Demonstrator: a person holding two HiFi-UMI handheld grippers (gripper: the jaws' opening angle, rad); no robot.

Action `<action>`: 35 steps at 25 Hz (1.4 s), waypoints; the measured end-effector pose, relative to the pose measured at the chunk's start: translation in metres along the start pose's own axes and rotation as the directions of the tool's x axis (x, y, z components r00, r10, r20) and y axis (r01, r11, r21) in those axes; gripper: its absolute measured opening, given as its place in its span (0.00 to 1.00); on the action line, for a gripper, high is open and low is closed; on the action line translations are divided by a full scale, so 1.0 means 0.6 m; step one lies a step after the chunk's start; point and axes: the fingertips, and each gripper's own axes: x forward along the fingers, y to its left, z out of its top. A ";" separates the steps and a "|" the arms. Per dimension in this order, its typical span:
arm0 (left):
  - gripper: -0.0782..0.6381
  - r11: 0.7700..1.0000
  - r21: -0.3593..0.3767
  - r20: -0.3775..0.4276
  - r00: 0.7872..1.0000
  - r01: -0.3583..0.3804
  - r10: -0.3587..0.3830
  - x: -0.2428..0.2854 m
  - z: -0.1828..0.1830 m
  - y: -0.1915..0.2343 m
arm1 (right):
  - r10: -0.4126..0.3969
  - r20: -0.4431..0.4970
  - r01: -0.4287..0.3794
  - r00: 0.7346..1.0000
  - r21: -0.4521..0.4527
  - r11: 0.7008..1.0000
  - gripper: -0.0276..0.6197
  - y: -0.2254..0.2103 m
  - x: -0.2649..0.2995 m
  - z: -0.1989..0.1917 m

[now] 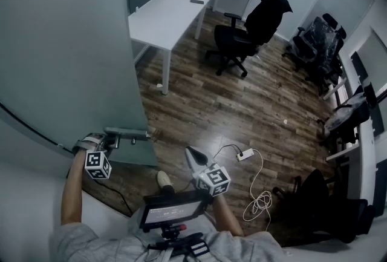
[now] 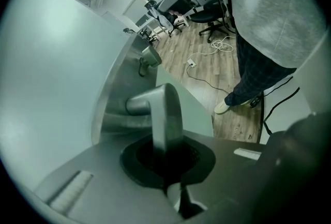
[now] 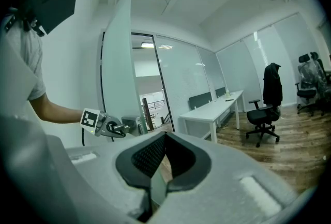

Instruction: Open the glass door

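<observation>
Person wears a grey shirt (image 1: 84, 244), checked trousers (image 2: 258, 70).

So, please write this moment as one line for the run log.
left gripper: shut on door handle | right gripper: shut, empty | glass door: partly open

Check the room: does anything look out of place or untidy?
Yes. A white power strip and its loosely coiled cable lie on the wooden floor in open space, possibly a trip hazard.
</observation>
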 end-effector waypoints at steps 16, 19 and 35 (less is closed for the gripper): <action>0.11 0.999 0.034 -0.012 1.000 0.024 -0.024 -0.033 0.003 -0.041 | -0.001 0.003 0.001 1.000 0.019 1.000 0.05 0.004 -0.021 -0.007; 0.11 0.999 0.033 -0.009 0.999 0.031 -0.031 -0.039 0.002 -0.045 | -0.005 0.000 0.005 1.000 0.017 1.000 0.05 0.001 -0.024 -0.011; 0.11 0.998 0.041 -0.006 0.999 0.054 -0.054 -0.051 0.007 -0.065 | -0.001 -0.003 0.001 1.000 0.022 1.000 0.05 0.000 -0.031 -0.014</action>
